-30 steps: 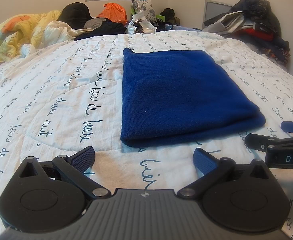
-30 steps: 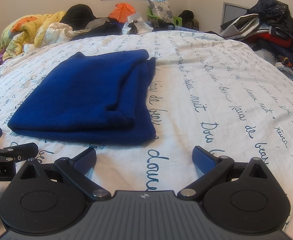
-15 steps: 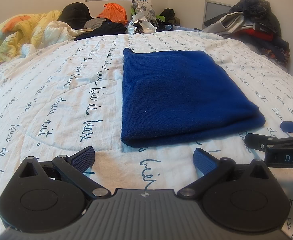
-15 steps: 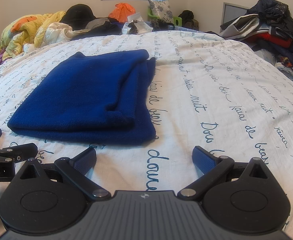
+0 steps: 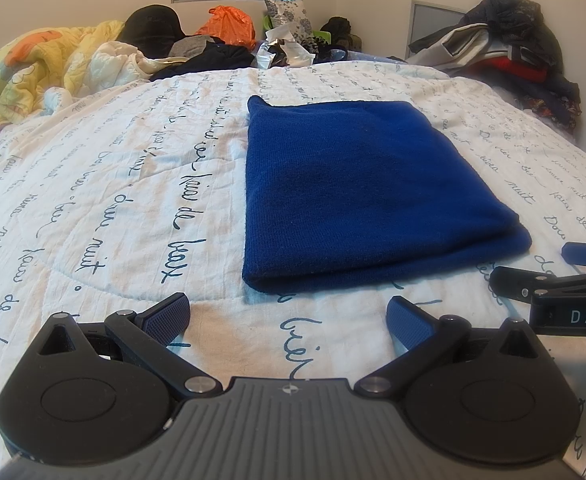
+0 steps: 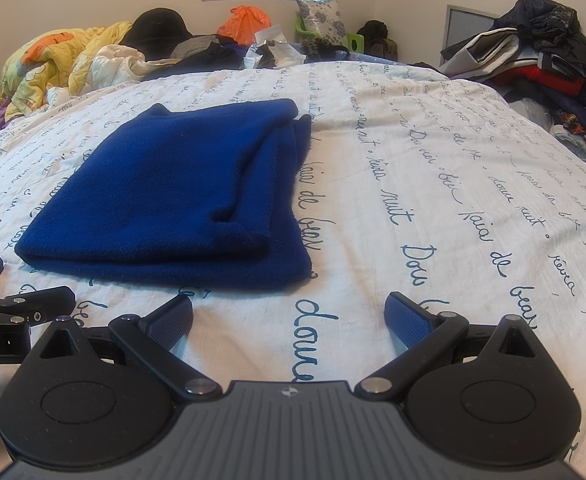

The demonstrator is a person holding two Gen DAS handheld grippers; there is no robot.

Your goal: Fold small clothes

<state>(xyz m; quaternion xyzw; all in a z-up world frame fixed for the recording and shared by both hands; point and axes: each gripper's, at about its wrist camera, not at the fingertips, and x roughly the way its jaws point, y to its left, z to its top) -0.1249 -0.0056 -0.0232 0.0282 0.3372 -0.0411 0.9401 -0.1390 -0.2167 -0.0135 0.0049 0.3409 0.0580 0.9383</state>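
The blue knit garment (image 5: 357, 196) lies folded flat on the script-printed quilt (image 5: 113, 208), just ahead of the left gripper (image 5: 289, 314) and right gripper (image 6: 289, 314), both spread wide and empty; I'd square the ragged right-hand layers before calling it finished.

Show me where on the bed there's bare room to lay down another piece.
Free: the bedspread left of the blue cloth, and the stretch to its right in the right wrist view. The near strip holds the open left gripper and right gripper. Crowded: the clothes heap at far right and the yellow quilt far left.
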